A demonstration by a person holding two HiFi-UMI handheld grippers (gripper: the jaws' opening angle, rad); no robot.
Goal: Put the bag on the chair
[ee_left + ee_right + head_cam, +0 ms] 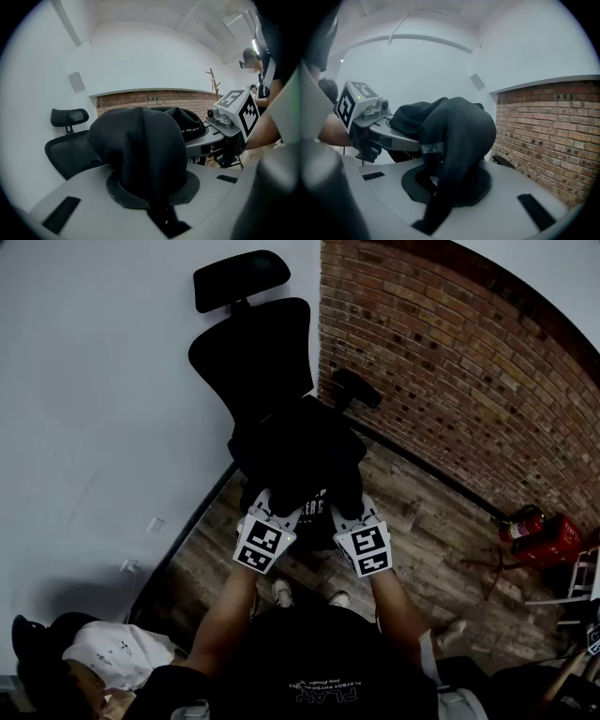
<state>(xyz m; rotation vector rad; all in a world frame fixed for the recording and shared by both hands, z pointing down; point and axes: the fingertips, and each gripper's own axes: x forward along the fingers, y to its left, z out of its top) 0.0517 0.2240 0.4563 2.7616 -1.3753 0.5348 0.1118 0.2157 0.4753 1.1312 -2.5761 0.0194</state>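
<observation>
Bag (296, 457) clamped in left claw (275, 504) and right claw (351, 508), over chair (253, 357)

Left gripper (270, 507), right gripper (354, 512) abreast, both tight on bag (295, 454).

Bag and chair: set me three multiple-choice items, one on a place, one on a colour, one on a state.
1. The chair stands: A) in the corner between the white wall and the brick wall; B) under a table; C) in a doorway.
2. The bag is: A) red; B) white; C) black.
3. The left gripper and the right gripper are: A) both open; B) both shut on the bag; C) only the left shut.
1 A: the walls meet beside its backrest. 2 C: dark fabric in every view. 3 B: each gripper view shows fabric pinched between the jaws.
</observation>
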